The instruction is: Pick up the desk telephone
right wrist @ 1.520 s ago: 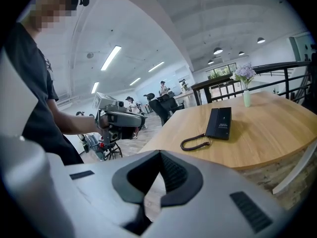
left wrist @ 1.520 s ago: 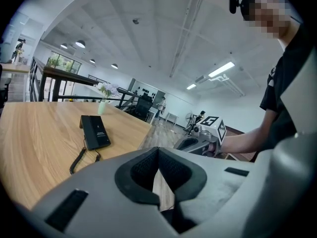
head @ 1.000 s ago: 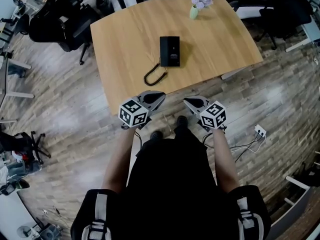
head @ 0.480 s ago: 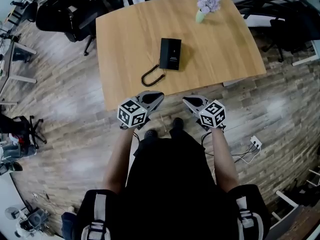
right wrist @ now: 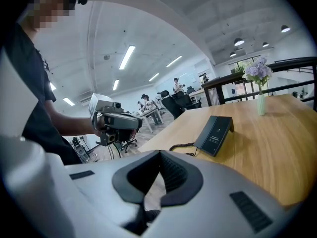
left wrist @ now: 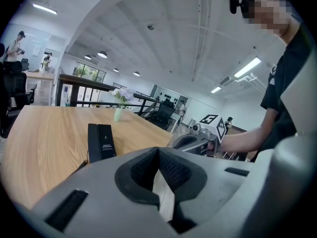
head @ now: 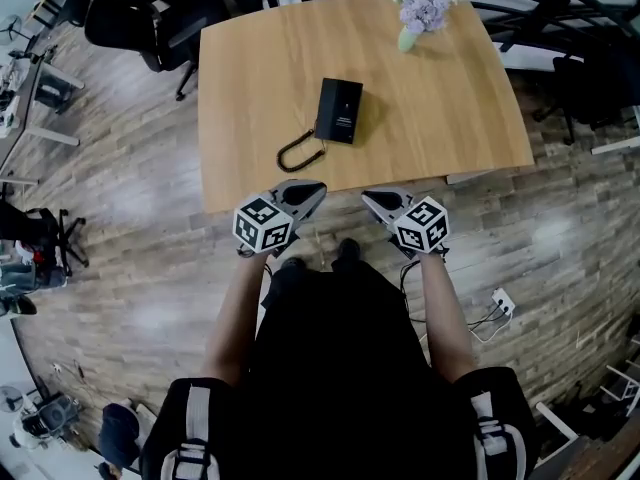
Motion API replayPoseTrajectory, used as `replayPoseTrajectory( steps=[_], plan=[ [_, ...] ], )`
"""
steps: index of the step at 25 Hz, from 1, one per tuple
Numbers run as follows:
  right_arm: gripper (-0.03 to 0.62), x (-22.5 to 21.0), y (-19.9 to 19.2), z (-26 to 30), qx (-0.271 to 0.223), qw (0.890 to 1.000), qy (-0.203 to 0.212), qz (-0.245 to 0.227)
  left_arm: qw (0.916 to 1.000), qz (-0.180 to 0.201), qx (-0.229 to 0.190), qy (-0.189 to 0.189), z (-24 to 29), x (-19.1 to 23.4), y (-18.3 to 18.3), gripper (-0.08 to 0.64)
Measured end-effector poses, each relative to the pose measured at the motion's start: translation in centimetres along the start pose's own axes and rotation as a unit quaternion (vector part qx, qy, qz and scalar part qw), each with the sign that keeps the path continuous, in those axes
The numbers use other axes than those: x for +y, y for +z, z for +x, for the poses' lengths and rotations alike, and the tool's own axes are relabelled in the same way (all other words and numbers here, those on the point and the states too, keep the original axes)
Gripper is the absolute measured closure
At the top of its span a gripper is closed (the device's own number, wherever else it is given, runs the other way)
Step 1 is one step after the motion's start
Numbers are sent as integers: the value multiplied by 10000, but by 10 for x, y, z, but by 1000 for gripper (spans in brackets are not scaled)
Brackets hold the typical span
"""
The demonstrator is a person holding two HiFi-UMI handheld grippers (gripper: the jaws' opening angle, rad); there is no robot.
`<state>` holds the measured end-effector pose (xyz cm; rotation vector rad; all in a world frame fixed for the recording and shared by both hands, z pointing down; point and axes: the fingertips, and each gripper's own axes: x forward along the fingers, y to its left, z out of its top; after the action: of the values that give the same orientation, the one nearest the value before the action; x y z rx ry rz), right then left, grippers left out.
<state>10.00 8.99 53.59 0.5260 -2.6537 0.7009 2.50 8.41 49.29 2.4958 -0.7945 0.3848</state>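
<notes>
The black desk telephone (head: 338, 111) lies on the wooden table (head: 440, 108), its coiled cord (head: 300, 153) trailing toward the near edge. It also shows in the left gripper view, the telephone (left wrist: 100, 141), and in the right gripper view, the telephone (right wrist: 215, 134). My left gripper (head: 312, 188) hangs just short of the table's near edge, shut and empty. My right gripper (head: 369, 199) is beside it, also shut with nothing in it. Both are well short of the phone.
A vase of pale purple flowers (head: 418, 8) stands at the table's far right. Black office chairs (head: 150, 18) sit to the far left. A power strip with cables (head: 495, 303) lies on the wood floor at the right. More desks and people are far off.
The table and phone have drifted slightly right and lower in the head view as I step closer. Both grippers stay shut and keep their spacing.
</notes>
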Motion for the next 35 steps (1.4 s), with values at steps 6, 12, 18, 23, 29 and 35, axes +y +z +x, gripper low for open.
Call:
replayPoseTrajectory(
  steps=[6, 12, 18, 23, 29, 35],
  plan=[
    [569, -7, 1, -6, 88, 9998, 157, -92, 9999, -42, -57, 148, 8, -4, 3, 538],
    [569, -11, -5, -11, 151, 9997, 192, -88, 9997, -117, -30, 218, 11, -6, -4, 538],
    [569, -16, -9, -10, 317, 9993, 200, -83, 9995, -218, -79, 222, 14, -3, -2, 538],
    [569, -20, -7, 0, 426, 9989, 126, -134, 9992, -327, -83, 202, 12, 8, -7, 538],
    [569, -24, -9, 6, 545, 9984, -21, -127, 9991, -394, -114, 44, 20, 24, -4, 538],
    [569, -43, 9, 11, 411, 9988, -268, 68, 9995, -265, -105, -166, 27, 43, 15, 538]
  ],
)
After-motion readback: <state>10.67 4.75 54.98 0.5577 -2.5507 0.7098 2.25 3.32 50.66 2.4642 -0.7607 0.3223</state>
